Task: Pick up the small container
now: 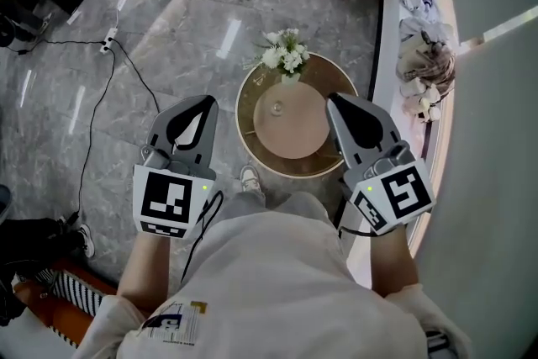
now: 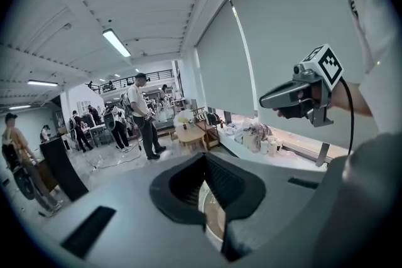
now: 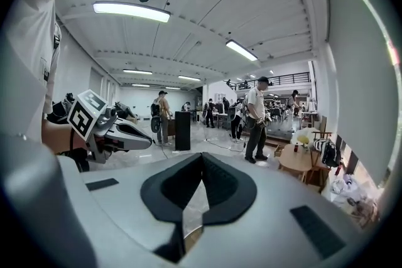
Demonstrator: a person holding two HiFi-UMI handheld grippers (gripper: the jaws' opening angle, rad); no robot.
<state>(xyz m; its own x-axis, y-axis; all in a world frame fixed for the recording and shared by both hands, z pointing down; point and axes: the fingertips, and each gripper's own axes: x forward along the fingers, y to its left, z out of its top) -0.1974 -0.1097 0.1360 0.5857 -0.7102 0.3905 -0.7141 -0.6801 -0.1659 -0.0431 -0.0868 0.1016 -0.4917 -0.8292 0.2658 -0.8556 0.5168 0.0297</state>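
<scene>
The small container [image 1: 276,108], a little clear thing, stands on the tan top of a low round table [image 1: 294,139] below me. My left gripper [image 1: 204,102] hangs over the floor left of the table, its jaws shut with nothing between them. Just as empty and shut, my right gripper [image 1: 333,100] is over the table's right rim. Both are held above table height, apart from the container. In the left gripper view its own jaws [image 2: 204,157] meet, and the right gripper [image 2: 286,97] shows at the right. The right gripper view shows its closed jaws [image 3: 201,157] and the left gripper [image 3: 129,136].
A vase of white flowers [image 1: 285,55] stands at the table's far edge. A cable and power strip [image 1: 108,39] lie on the grey floor at left. A window ledge with bags and cloth [image 1: 424,55] runs along the right. Several people [image 3: 256,116] stand farther off in the room.
</scene>
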